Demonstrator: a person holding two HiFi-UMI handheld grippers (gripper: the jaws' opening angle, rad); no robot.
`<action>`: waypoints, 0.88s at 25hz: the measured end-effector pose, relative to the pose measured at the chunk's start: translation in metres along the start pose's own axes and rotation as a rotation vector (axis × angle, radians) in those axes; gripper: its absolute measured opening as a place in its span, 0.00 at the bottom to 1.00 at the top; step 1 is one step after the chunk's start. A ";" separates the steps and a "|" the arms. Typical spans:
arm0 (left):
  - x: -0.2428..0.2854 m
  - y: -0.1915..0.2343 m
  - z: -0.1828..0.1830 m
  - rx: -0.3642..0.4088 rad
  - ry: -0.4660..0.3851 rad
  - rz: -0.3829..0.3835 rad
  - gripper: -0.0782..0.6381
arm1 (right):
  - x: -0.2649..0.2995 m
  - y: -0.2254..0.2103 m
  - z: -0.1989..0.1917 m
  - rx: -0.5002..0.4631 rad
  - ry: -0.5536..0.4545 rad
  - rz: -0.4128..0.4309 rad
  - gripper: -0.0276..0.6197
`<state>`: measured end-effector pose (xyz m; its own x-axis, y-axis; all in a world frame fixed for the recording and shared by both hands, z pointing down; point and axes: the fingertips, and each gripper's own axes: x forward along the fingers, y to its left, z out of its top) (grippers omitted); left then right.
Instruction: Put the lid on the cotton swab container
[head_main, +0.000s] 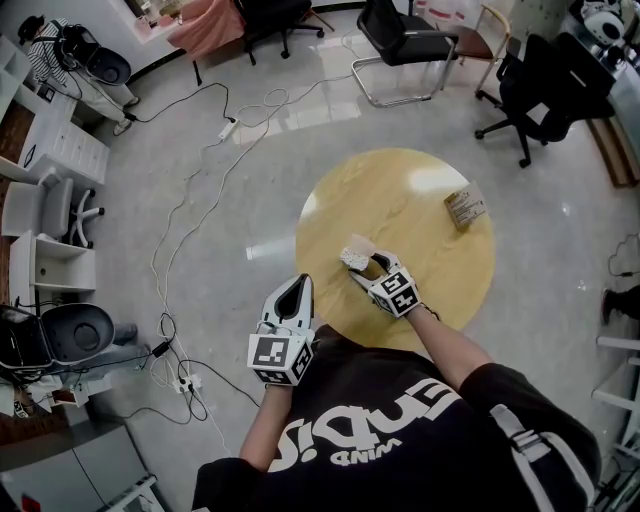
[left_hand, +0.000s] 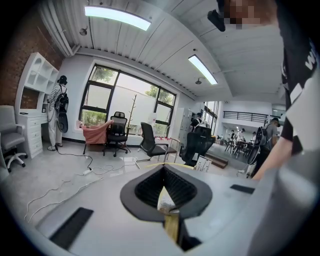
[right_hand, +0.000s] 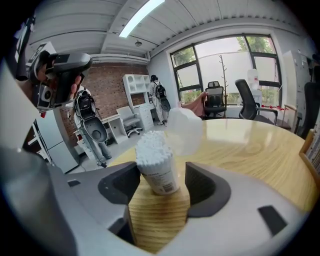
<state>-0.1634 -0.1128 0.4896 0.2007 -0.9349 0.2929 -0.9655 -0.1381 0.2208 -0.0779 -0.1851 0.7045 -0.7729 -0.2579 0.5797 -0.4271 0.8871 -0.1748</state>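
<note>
The right claw is spread around the light, tip-prone tub, pads not pressing; the thin, likely slippery lid sits just beyond its tips, best pinched at the rim; the left claw is pressed together.

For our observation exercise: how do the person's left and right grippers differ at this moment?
The left gripper has its jaws shut and empty; the right gripper has its jaws apart around the cotton swab container. The left gripper sits beside the table edge; the right gripper reaches over the table. Both carry marker cubes.
</note>
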 end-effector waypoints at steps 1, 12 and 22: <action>0.000 0.001 0.001 0.001 -0.002 -0.001 0.12 | 0.001 0.001 0.000 0.001 0.000 0.003 0.47; -0.001 0.004 0.008 0.026 -0.024 -0.003 0.13 | 0.003 0.004 0.000 -0.001 -0.004 -0.001 0.39; 0.001 0.001 0.008 0.028 -0.047 -0.050 0.26 | 0.006 0.008 0.000 -0.004 0.008 0.004 0.38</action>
<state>-0.1652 -0.1163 0.4823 0.2415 -0.9408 0.2378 -0.9588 -0.1936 0.2080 -0.0855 -0.1793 0.7066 -0.7709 -0.2510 0.5855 -0.4219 0.8898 -0.1741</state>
